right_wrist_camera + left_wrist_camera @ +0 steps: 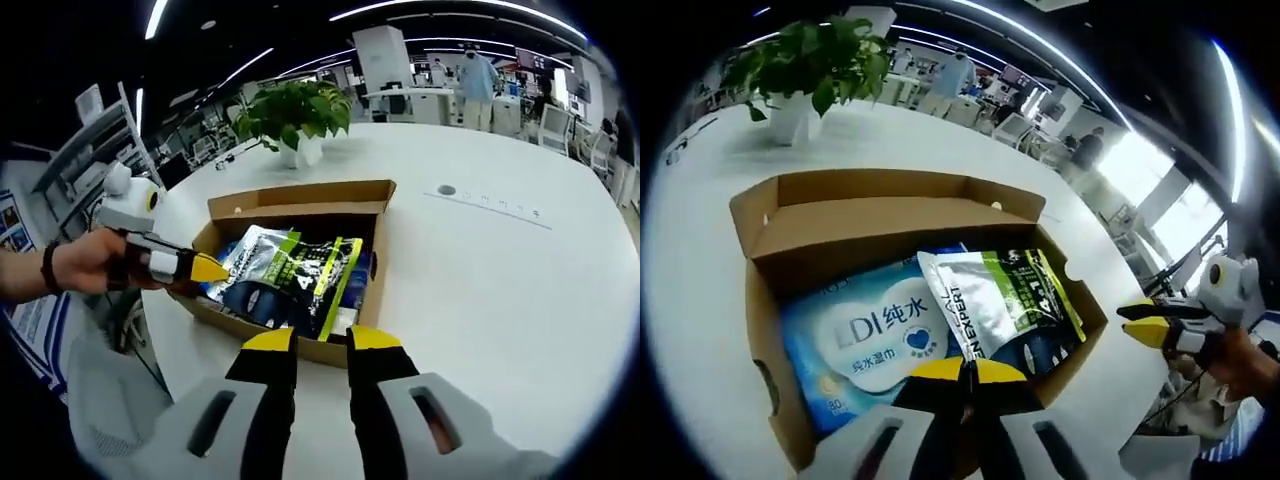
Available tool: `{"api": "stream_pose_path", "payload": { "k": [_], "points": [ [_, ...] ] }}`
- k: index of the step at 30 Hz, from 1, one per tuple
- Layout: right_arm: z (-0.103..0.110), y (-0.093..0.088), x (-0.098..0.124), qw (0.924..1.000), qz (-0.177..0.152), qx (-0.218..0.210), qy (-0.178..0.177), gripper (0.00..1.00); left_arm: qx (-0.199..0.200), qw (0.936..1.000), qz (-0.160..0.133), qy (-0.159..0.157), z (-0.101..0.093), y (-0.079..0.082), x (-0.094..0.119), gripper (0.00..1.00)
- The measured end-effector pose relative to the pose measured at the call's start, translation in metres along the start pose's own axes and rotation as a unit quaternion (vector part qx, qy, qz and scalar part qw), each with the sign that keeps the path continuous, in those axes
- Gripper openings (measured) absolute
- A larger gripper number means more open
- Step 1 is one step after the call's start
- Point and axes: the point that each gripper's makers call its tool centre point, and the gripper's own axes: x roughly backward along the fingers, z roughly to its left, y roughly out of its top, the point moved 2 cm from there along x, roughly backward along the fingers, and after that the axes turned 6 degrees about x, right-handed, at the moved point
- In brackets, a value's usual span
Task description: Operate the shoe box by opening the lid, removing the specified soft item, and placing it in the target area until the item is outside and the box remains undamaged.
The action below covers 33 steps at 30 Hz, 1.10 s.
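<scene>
Cardboard, plain brown, makes up the shoe box (770,250), which sits open on the white counter (690,300) with its lid flap folded back on the side toward the potted plant (805,70); in the right gripper view the same shoe box (300,205) lies between the plant (295,115) and the near edge of the counter (500,290). Inside the box a blue soft pack of wipes (865,345) lies flat against the floor of the box, and a silver, black and green pouch (1005,300) lies partly over it, on the side away from the box's left wall; in the right gripper view the pouch (290,275) covers most of the box's inside, so the soft item is not yet out. The left tongs (965,372) hover at the box's near rim, over the wipes pack and the pouch, with their yellow tips pressed together on nothing; seen from the right gripper view, the left tongs (205,268) reach in from beside the box, held in a person's hand (85,262), tip at the box's side wall. The right tongs (320,340) stand just short of the box's near wall, jaws parted with a clear gap; in the left gripper view the right tongs (1155,322) sit beside the box's right corner, apart from it.
</scene>
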Motion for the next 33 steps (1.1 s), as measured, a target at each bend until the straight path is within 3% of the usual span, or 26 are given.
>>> {"api": "stream_pose_path", "payload": {
  "k": [6,26,30,33],
  "points": [
    [0.008,0.008,-0.018,0.9995,0.003,-0.024,0.019,0.17,0.003,1.0000,-0.001,0.002,0.005,-0.001,0.004,0.01],
    [0.005,0.003,-0.059,0.9978,0.050,-0.041,0.014,0.16,0.012,0.9999,0.003,0.008,0.017,-0.007,0.006,0.01],
    [0.007,0.003,-0.064,0.9980,0.050,-0.033,0.017,0.04,0.008,0.9999,0.006,0.009,0.018,-0.008,0.005,0.01],
    [0.006,0.001,-0.065,0.9977,0.058,-0.031,0.014,0.03,0.000,1.0000,0.007,0.007,0.016,-0.008,0.005,0.01]
  ]
}}
